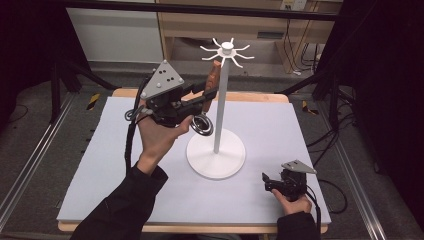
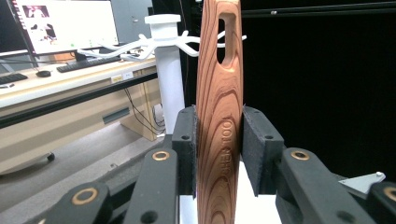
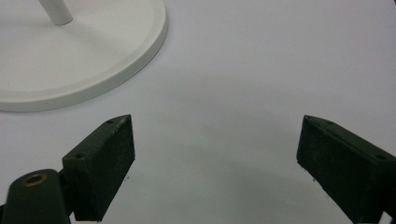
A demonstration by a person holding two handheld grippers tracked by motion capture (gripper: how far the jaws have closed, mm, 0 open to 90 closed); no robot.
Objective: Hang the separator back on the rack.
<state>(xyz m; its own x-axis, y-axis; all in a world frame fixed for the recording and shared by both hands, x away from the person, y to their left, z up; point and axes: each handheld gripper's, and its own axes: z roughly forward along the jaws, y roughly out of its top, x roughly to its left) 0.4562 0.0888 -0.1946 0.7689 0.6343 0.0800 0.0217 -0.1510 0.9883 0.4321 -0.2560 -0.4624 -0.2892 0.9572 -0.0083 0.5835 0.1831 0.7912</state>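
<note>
From above, one white stand [image 1: 216, 155] sits mid-table [image 1: 300, 140], with eight hooks [image 1: 227, 50] at its top. The left gripper [image 1: 202, 102] clamps one wooden-handled utensil [image 1: 212, 82] beside the pole, its metal ring [image 1: 202, 125] below. The right gripper [image 1: 266, 181] rests near the front right corner.

Left gripper view: both pads press the wooden handle [image 2: 219, 116], which has one slot.

Right gripper view: two jaws stand wide apart, nothing between them, the stand's base [image 3: 93, 60] beyond.
</note>
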